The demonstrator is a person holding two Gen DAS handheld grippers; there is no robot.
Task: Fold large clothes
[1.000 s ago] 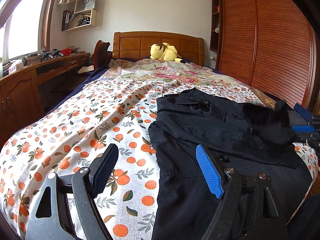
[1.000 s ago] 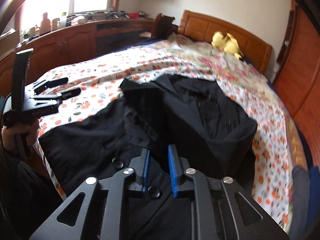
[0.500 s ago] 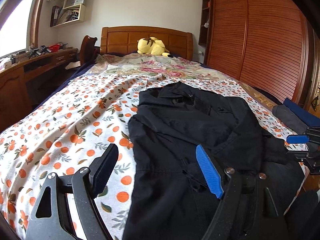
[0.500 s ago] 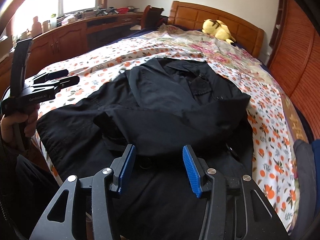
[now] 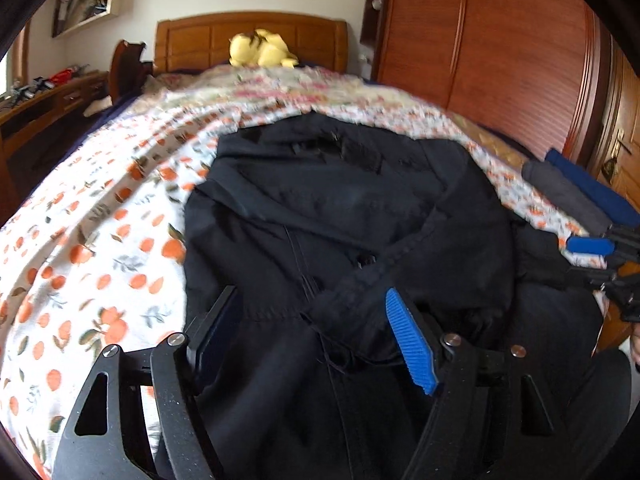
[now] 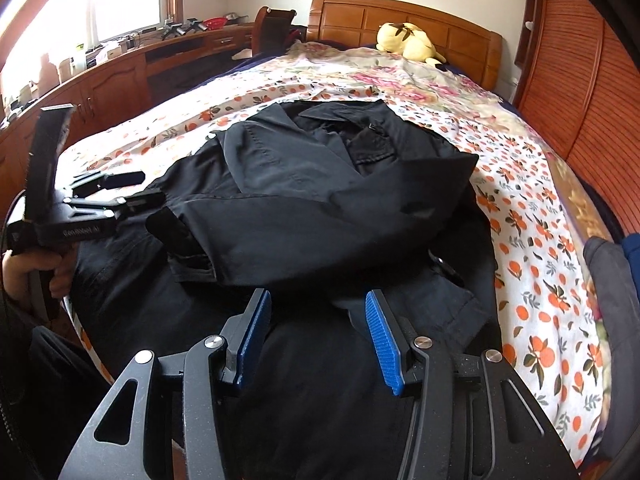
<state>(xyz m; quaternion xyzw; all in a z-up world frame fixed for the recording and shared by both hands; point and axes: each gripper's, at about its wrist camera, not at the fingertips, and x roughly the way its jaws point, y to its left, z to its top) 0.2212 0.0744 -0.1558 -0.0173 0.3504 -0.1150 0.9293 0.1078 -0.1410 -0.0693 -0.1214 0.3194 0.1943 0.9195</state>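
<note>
Bedroom walls are pale, with a wooden headboard [image 6: 404, 16] at the far end and a brown wardrobe [image 6: 592, 92] along the right side. On the bed lies a sheet [image 6: 532, 208] printed with oranges, and on the sheet, toward the near end, lies a black coat [image 6: 320, 192], the large garment of the task. Its collar points to the headboard, and one sleeve is folded across the front, with the cuff ending near the coat's left edge.

The right tool [image 6: 318, 340] hangs above the lower part of the coat with its two blue pads wide apart; nothing is between them. The left tool [image 5: 316, 340] is also wide open, over the coat near its left edge. One finger is close to the edge of the coat and the blue pad [image 5: 408, 344] is above the folded cloth; whether they touch the cloth, I cannot tell, because this view is blurred. In the right wrist view the left tool [image 6: 136, 190] is at the coat's left border, held by a hand [image 6: 36, 272].

To the left of the coat the sheet is free up to a long wooden counter [image 6: 120, 68] under the window. To the right, a strip of sheet separates the coat from some folded dark clothes [image 6: 612, 276] at the bed's edge. A yellow soft toy [image 6: 408, 40] sits by the headboard, well apart from the coat.
</note>
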